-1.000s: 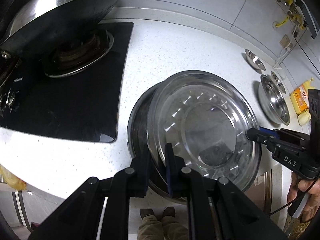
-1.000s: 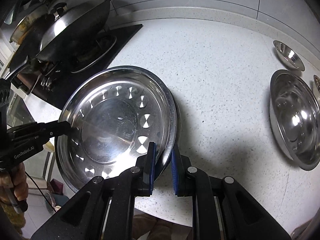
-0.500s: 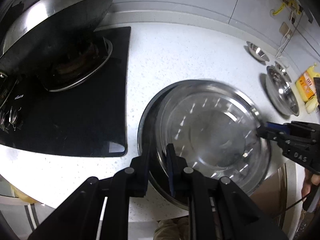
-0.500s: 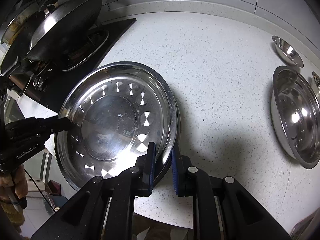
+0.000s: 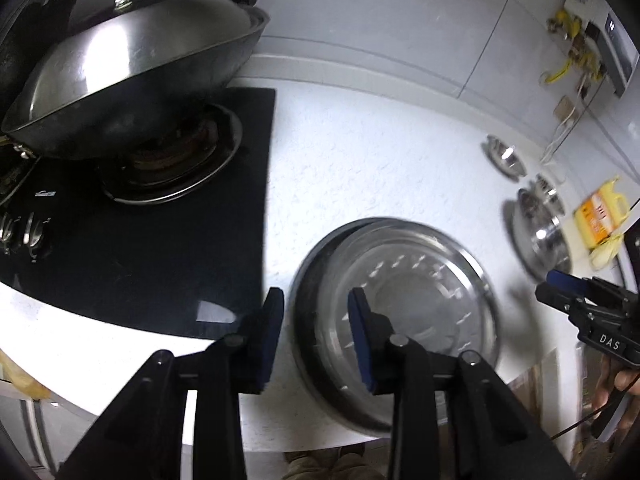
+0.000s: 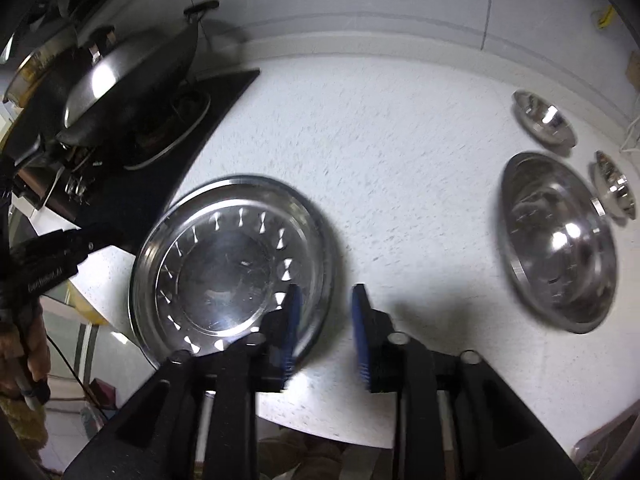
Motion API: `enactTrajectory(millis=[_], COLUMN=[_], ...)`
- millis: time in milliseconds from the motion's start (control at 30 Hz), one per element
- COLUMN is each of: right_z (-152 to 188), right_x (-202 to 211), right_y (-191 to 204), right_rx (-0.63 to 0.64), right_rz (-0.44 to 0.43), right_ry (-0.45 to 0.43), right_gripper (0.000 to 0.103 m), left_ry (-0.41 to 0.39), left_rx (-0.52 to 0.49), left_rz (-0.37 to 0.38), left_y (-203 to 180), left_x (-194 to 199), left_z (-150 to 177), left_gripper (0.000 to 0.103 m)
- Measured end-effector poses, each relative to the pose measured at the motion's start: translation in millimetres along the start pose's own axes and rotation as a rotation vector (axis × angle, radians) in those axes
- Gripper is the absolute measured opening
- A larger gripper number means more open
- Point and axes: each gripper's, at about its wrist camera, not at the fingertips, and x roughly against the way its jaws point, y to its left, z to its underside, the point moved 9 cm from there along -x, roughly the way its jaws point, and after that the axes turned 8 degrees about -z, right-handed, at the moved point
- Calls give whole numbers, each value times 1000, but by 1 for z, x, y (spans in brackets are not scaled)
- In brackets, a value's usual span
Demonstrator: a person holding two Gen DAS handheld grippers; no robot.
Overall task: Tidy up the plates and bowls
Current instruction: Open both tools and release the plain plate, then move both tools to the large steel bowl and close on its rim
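A shiny steel plate with a ring of bright marks lies on a darker plate on the white counter. My left gripper hovers over the stack's left rim. Its jaws are opening and the pads touch nothing. My right gripper hovers over the right rim, jaws also opening, pads clear of the plate. Each gripper shows in the other's view: the right gripper, the left gripper. A large steel bowl and two small bowls stand to the right.
A lidded wok sits on the burner of a black hob to the left of the plates. A yellow bottle stands past the bowls at the right. The counter's front edge runs just under the grippers.
Both grippers, shut on the top plate's rim before, have opened and let it go. Both have drawn up and away; the plate now lies flat on the lower one.
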Motion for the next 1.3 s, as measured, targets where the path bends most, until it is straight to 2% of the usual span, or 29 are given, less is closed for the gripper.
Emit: enactTrajectory(millis=[67, 233, 300, 533, 733, 900, 1133, 1200, 1267, 1300], right_z=[-2, 1, 3, 13, 10, 3, -1, -1, 0, 0], right_x=[16, 55, 69, 97, 91, 72, 40, 33, 28, 26], right_y=[-10, -59, -84, -173, -226, -254, -278, -282, -283, -284], right_rx=[-10, -72, -96, -186, -210, -212, -214, -206, -198, -194], right_rz=[13, 63, 91, 139, 132, 101, 74, 72, 67, 66], right_ry=[-32, -93, -112, -132, -108, -66, -3, 13, 27, 33], right_gripper=[41, 45, 49, 53, 53, 53, 52, 48, 38, 37], left_ry=[0, 9, 11, 50, 126, 200, 267, 281, 292, 277], left_rx=[-4, -9, -12, -44, -45, -18, 18, 16, 14, 9], left_rz=[15, 64, 76, 156, 201, 163, 122, 120, 114, 111], left_y=[-9, -48, -68, -162, -243, -287, -312, -318, -320, -322], left_x=[2, 6, 8, 3, -36, -88, -135, -143, -149, -149], left_z=[-2, -3, -3, -13, -23, -31, -31, -29, -26, -26], left_gripper=[32, 33, 55, 58, 58, 58, 58, 58, 58, 58])
